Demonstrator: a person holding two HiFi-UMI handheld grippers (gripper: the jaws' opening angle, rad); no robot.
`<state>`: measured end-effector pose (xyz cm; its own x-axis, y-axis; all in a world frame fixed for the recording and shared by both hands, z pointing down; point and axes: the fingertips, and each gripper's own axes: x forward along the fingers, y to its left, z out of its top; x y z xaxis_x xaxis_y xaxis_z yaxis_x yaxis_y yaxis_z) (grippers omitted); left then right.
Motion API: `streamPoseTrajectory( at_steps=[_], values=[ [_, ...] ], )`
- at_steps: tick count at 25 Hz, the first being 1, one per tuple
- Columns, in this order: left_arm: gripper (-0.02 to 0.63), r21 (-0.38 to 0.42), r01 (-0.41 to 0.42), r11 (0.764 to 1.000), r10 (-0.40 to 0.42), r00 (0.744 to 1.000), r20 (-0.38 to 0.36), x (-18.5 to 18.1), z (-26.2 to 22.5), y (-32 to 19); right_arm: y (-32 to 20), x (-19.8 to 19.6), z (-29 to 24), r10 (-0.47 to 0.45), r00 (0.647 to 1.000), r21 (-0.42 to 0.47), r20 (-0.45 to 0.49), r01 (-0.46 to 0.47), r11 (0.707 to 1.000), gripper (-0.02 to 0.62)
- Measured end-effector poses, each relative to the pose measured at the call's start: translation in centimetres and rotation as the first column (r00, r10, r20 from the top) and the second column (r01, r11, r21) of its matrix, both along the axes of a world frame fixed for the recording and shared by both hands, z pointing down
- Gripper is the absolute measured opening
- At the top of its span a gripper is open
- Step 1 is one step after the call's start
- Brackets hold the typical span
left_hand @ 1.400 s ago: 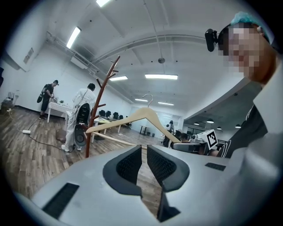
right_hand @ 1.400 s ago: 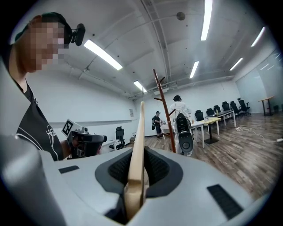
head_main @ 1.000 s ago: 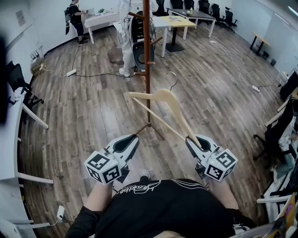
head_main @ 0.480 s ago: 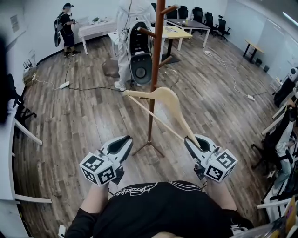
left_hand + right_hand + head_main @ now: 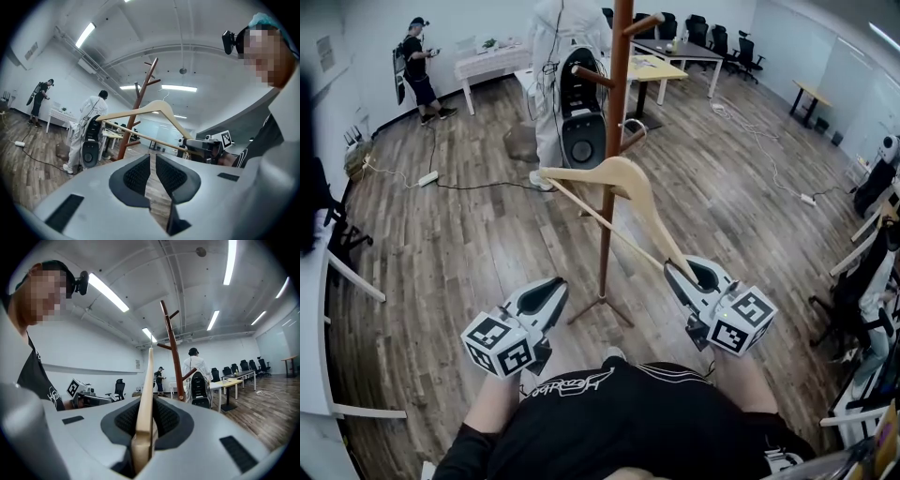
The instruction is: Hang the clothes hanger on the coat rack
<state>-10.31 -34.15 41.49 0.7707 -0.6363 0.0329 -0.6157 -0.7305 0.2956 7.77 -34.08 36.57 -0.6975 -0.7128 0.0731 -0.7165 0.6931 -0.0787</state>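
Pale wood is filling the right gripper [image 5: 682,273]: its jaws are pressing, narrowly set, on one shoulder tip of the hanger [image 5: 619,178], which is sticking out ahead of the person in mid-air. In the head view the hanger is crossing in front of the brown pole of the coat rack [image 5: 614,94], and its wire hook [image 5: 631,126] is sitting close beside the pole, not yet over any peg. The left gripper [image 5: 551,291] is hanging low and level at the person's side, jaws barely apart with only a sliver of floor showing between them, gripping nothing.

The step in hand is looking like the approach to a peg [image 5: 639,21]. Since the grip is out at the very end (a long lever, so the hook end is likely wobbling), it would be wise to be raising the hanger slowly, keeping it level, bringing the hook above the peg's tip and lowering it on before letting go. The free gripper could be steadying the far shoulder. Bumping the pole might rock the stand.
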Motion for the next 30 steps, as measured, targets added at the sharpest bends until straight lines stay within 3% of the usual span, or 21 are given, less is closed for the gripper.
streamPoseTrajectory(
  at_steps=[8, 19, 30],
  values=[
    [0.041, 0.01, 0.085, 0.996, -0.085, 0.996, 0.003, -1.3, -1.7, -4.2, -6.2, -0.4, -2.5, -0.044, 0.999, 0.025, 0.021, 0.043, 0.999, 0.077],
    [0.042, 0.005, 0.141, 0.99, -0.141, 0.99, -0.004, -1.8, -1.5, -7.6, -11.9, -1.3, -4.6, -0.093, 0.995, 0.067, 0.021, 0.092, 0.994, 0.077],
    [0.043, -0.009, 0.172, 0.985, -0.172, 0.985, -0.017, -2.5, -0.8, -9.2, -15.4, -1.5, -3.9, -0.076, 0.997, 0.033, 0.015, 0.075, 0.997, 0.077]
  ],
)
